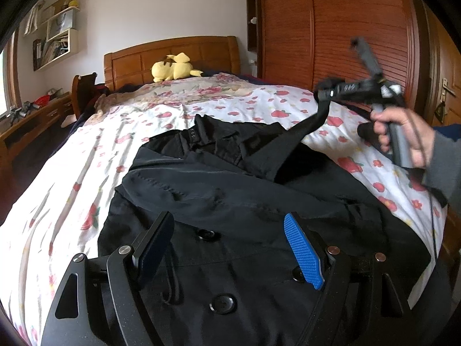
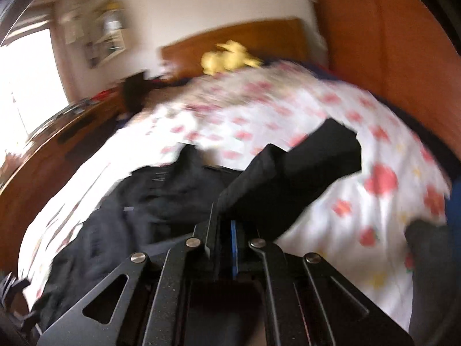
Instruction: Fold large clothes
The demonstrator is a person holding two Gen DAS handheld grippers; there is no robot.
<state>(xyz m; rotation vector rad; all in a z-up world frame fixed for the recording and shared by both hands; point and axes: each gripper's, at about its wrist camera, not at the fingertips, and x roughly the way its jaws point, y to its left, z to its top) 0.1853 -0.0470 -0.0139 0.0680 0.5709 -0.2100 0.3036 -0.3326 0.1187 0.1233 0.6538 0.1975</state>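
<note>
A large black coat [image 1: 230, 196] with round buttons lies spread on the floral bedsheet [image 1: 86, 155]. My left gripper [image 1: 227, 245] is open and empty, hovering low over the coat's buttoned front. My right gripper [image 1: 324, 95] is shut on the coat's sleeve [image 1: 305, 127] and holds it lifted above the bed at the right. In the blurred right wrist view the right gripper [image 2: 224, 225] is closed on the black sleeve [image 2: 302, 161], which hangs ahead of the fingers over the rest of the coat [image 2: 144, 196].
A yellow plush toy [image 1: 173, 70] sits at the wooden headboard [image 1: 173, 54]. A tall wooden wardrobe [image 1: 331, 28] stands at the right of the bed. A desk [image 1: 31, 118] and wall shelves [image 1: 57, 34] are at the left.
</note>
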